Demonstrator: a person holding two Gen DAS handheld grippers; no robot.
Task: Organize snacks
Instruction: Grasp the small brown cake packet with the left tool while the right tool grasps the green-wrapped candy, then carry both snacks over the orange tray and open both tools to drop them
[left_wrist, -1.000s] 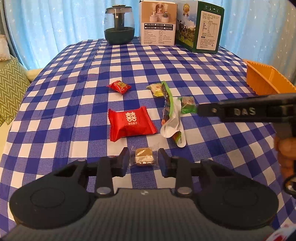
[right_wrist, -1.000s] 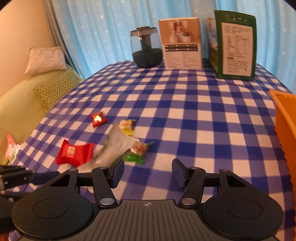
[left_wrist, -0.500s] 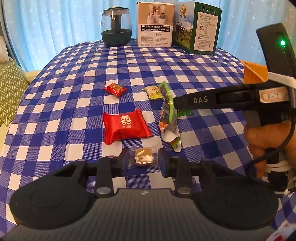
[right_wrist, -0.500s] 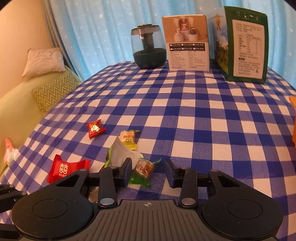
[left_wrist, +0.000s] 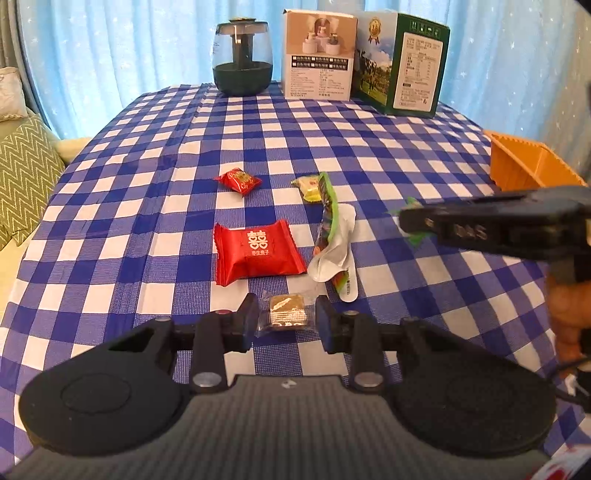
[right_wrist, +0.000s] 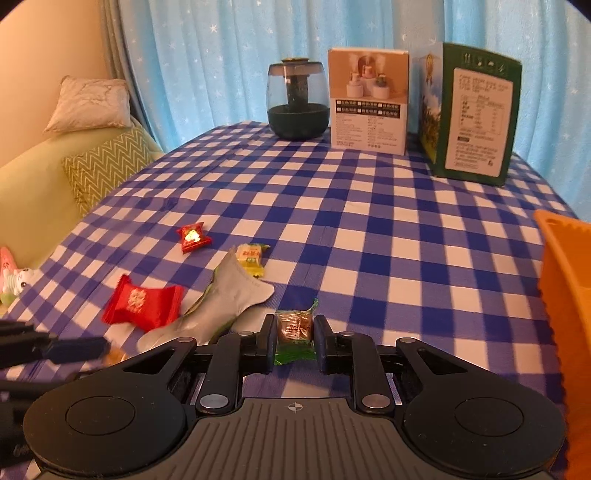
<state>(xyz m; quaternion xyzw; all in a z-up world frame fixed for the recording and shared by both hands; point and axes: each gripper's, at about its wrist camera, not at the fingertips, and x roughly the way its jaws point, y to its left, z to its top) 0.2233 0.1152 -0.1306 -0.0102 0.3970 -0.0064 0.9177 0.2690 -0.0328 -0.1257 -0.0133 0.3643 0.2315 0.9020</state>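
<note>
My left gripper (left_wrist: 286, 317) is shut on a small clear-wrapped brown candy (left_wrist: 287, 312), just above the checked cloth. My right gripper (right_wrist: 294, 334) is shut on a green-wrapped candy (right_wrist: 295, 326) and holds it off the table; it shows from the side in the left wrist view (left_wrist: 410, 221). On the cloth lie a large red packet (left_wrist: 256, 251), a small red candy (left_wrist: 237, 180), a yellow candy (left_wrist: 308, 185) and a long green-and-white wrapper (left_wrist: 332, 243). An orange bin (right_wrist: 569, 288) stands at the right.
A dark glass jar (left_wrist: 242, 59), a white box (left_wrist: 319, 55) and a green carton (left_wrist: 402, 61) stand along the table's far edge. A sofa with zigzag cushion (right_wrist: 99, 170) lies beyond the left edge.
My right gripper closed on the green-wrapped candy and lifted it away to the right. My left gripper kept hold of the brown candy, barely moving.
</note>
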